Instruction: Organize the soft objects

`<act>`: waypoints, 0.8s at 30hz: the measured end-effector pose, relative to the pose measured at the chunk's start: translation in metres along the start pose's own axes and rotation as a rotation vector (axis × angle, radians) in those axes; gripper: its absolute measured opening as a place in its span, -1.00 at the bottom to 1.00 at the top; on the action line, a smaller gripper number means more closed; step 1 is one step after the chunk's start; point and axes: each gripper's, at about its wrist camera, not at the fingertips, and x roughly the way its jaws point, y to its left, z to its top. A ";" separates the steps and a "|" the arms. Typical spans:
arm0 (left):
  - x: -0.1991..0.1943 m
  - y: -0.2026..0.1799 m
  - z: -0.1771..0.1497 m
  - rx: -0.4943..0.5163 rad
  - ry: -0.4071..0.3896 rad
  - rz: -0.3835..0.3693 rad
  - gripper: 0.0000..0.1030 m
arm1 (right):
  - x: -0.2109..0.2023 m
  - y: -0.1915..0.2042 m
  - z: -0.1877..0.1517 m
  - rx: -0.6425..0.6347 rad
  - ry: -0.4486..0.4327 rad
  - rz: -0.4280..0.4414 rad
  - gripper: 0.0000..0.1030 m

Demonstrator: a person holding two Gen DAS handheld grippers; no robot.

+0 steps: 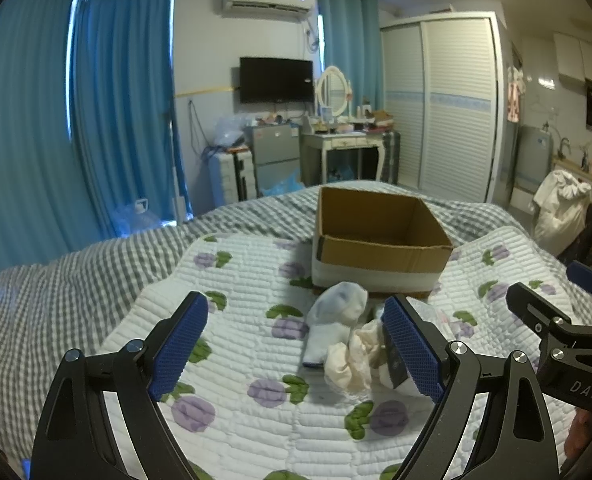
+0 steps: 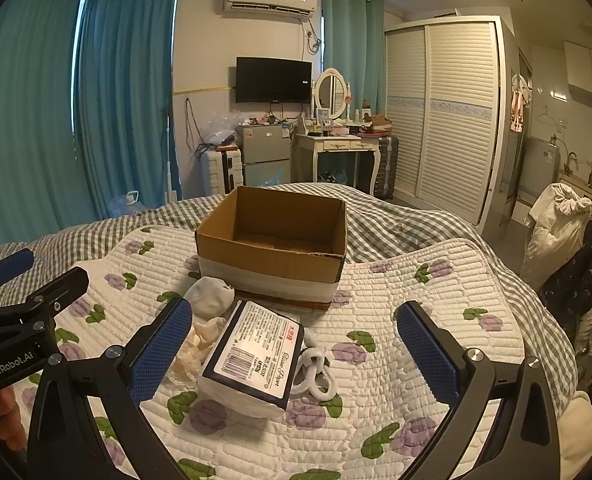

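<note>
Cardboard open-topped brown box is sitting empty; white tissue-paper pack w/ dark label is being framed by right gripper, jaws spread, and should be pinched across its short sides; left gripper is also spread, empty.

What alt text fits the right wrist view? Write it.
The open right gripper hovers over a pack of tissue paper on a floral quilt, beside a white sock, cream cloth and white hair ties. An empty cardboard box stands behind.

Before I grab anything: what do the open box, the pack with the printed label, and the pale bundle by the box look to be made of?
Open brown box: corrugated cardboard, matte, with a ragged front rim and a white band round its base.
Labelled tissue pack: likely thin glossy plastic film over soft paper; the label reads "Tissue Paper".
Pale rolled bundle: seemingly knitted fabric, perhaps socks; soft rounded folds, no shine.
</note>
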 end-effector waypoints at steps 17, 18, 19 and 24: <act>0.019 0.005 -0.008 0.001 0.049 0.019 0.78 | 0.035 0.018 -0.021 -0.041 0.117 0.025 1.00; 0.024 0.005 -0.011 0.003 0.064 0.031 0.78 | 0.042 0.020 -0.025 -0.045 0.138 0.034 0.99; 0.029 0.006 -0.014 0.005 0.072 0.040 0.77 | 0.049 0.023 -0.030 -0.048 0.157 0.043 0.98; 0.055 0.011 -0.030 0.005 0.143 0.058 0.78 | 0.089 0.032 -0.047 -0.050 0.248 0.070 0.90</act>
